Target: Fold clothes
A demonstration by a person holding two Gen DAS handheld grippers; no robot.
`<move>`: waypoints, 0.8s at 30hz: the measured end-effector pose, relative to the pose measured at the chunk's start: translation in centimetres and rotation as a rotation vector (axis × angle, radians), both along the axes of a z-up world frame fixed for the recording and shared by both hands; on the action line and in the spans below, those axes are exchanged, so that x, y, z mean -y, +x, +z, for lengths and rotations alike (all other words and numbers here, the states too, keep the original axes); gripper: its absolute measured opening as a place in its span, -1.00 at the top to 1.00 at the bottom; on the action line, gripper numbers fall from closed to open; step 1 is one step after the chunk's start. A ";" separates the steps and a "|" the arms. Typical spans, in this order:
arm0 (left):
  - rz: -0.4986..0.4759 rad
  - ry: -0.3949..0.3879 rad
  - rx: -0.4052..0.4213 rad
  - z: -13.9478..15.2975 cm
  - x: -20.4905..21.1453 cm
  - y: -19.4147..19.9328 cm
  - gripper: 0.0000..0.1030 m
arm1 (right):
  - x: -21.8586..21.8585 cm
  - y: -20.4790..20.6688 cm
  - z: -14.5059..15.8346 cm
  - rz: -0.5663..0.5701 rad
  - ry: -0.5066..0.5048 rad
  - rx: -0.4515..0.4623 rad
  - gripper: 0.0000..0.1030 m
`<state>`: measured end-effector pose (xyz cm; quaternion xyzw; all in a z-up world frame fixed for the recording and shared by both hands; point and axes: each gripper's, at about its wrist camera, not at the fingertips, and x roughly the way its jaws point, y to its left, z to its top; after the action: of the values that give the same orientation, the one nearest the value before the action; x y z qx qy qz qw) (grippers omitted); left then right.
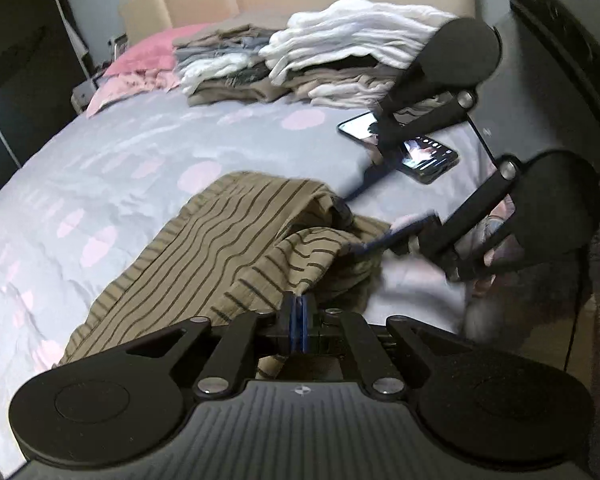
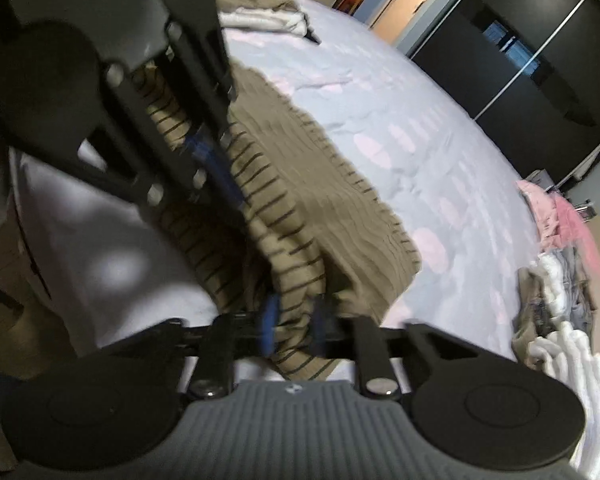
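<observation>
An olive garment with thin dark stripes (image 1: pixel 220 240) lies partly spread on the lilac bedsheet (image 1: pixel 120 152). My left gripper (image 1: pixel 299 312) is shut on a bunched edge of it near the bed's front. My right gripper (image 2: pixel 294 320) is closed on another bunched edge of the same garment (image 2: pixel 300 184); its blue pads sit on both sides of the cloth. In the left wrist view the right gripper (image 1: pixel 364 246) comes in from the right and pinches the cloth. In the right wrist view the left gripper (image 2: pixel 216 168) holds the cloth further back.
Two piles of folded clothes (image 1: pixel 300 60), white, grey and beige, stand at the head of the bed by a pink pillow (image 1: pixel 140 60). A lit phone (image 1: pixel 404 148) lies on the sheet at right. Dark wardrobe doors (image 2: pixel 520 60) stand beyond the bed.
</observation>
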<state>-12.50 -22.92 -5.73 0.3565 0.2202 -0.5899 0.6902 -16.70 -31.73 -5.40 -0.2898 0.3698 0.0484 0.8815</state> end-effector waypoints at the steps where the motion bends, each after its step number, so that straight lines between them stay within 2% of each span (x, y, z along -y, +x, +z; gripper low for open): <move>1: -0.005 -0.002 0.012 0.0 0.0 -0.2 0.97 | -0.1 0.1 0.1 0.013 -0.001 0.023 0.13; 2: -0.009 -0.002 0.021 -0.1 0.0 -0.4 0.95 | -0.3 0.0 0.3 0.033 0.008 0.036 0.14; 4: -0.012 -0.001 0.030 0.1 -0.2 -0.6 0.75 | -1.0 0.0 0.3 0.075 -0.009 0.054 0.14; 8: -0.002 -0.002 0.067 0.6 -1.2 -1.1 0.64 | -2.8 0.2 -1.0 0.163 -0.117 0.069 0.16; 10: 0.002 0.000 0.111 0.9 -2.2 -1.4 0.51 | -3.6 -0.3 -1.8 0.190 -0.168 0.070 0.26; 13: 0.030 0.007 0.184 1.0 -4.0 -1.6 0.49 | -4.1 0.0 -2.1 0.209 -0.206 0.071 0.28; 17: 0.112 0.023 0.274 1.0 -6.7 -1.2 0.49 | -4.7 0.6 -1.6 0.239 -0.184 0.085 0.28; 24: 0.248 0.073 0.326 1.2 -10.1 0.7 0.49 | -6.6 -0.9 -1.5 0.340 -0.222 0.085 0.28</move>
<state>-11.83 -12.85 -4.55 0.4422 0.1688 -0.4267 0.7706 -17.58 -25.12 -6.87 -0.4451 0.2813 0.1432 0.8380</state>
